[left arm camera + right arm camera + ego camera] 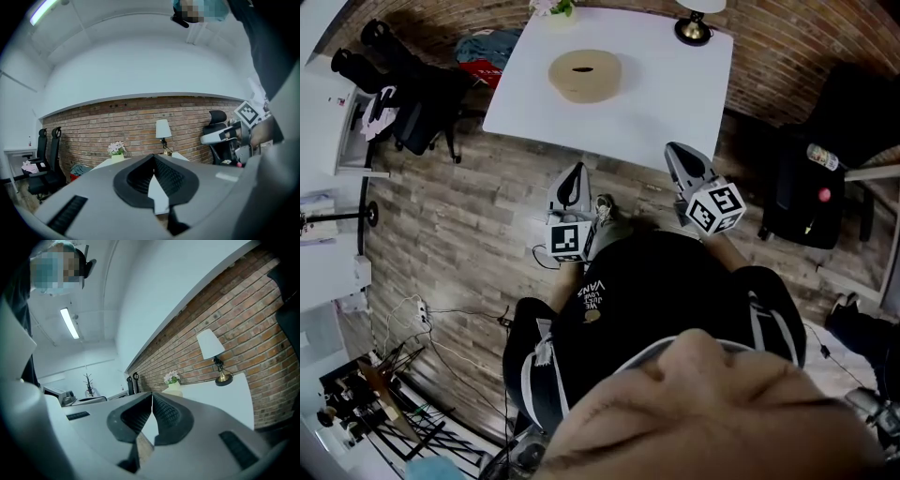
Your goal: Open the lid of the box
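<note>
Both pairs of jaws are closed with nothing between them. In the left gripper view, the dark ribbed pads of the left gripper [153,160] meet along one line. The right gripper [152,402] shows the same in its own view.

From my head view both tools are held out in front of the person's body, over the wooden floor [459,216] and short of the table's near edge. The left gripper [576,171] points up the picture towards the table [675,89]. The right gripper [675,150] sits beside it, angled slightly inwards, its tip just at that edge.

The box [585,75] is a round tan one with a dark oval on top, and its lid is on. It stands on the white table ahead of both jaws and well apart from them. It lies almost straight up the picture from the left jaws, and up and to the left of the right ones. I can't find it in either gripper view, where the jaws cover the middle of the tabletop.

Beyond the box, a lamp [694,28] stands at the far right corner of the table. A small pot of flowers [551,7] stands at the far left edge, and a brick wall [131,117] rises behind both. Black office chairs [394,84] stand off to the left of the table
</note>
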Motion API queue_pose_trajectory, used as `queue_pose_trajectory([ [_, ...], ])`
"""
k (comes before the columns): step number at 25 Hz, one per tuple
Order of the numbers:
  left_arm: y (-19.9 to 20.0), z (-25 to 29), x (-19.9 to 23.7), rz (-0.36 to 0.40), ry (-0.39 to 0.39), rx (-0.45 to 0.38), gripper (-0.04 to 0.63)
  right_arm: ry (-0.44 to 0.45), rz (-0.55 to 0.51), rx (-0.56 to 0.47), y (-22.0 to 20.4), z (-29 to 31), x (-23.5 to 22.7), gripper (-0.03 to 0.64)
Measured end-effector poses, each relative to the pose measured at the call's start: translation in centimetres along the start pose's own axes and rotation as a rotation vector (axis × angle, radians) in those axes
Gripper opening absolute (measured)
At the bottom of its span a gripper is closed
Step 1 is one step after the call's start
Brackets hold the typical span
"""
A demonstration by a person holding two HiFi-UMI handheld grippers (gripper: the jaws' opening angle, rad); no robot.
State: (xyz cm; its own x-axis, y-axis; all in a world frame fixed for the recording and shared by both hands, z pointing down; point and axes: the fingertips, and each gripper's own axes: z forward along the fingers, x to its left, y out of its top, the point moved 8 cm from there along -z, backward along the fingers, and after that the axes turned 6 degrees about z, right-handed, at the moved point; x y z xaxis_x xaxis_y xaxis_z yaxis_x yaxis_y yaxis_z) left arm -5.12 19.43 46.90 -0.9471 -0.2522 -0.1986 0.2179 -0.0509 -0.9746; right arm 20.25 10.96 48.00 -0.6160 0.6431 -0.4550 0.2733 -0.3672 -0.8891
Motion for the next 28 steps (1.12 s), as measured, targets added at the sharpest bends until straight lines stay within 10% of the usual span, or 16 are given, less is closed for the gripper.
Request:
queue_pose_trajectory([
  [28,-3.9,11.6,17.3,0.047,-0.416,-0.046,0.009,-0.373,0.027,-0.146,-3.3,13.6,2.3,0.003],
])
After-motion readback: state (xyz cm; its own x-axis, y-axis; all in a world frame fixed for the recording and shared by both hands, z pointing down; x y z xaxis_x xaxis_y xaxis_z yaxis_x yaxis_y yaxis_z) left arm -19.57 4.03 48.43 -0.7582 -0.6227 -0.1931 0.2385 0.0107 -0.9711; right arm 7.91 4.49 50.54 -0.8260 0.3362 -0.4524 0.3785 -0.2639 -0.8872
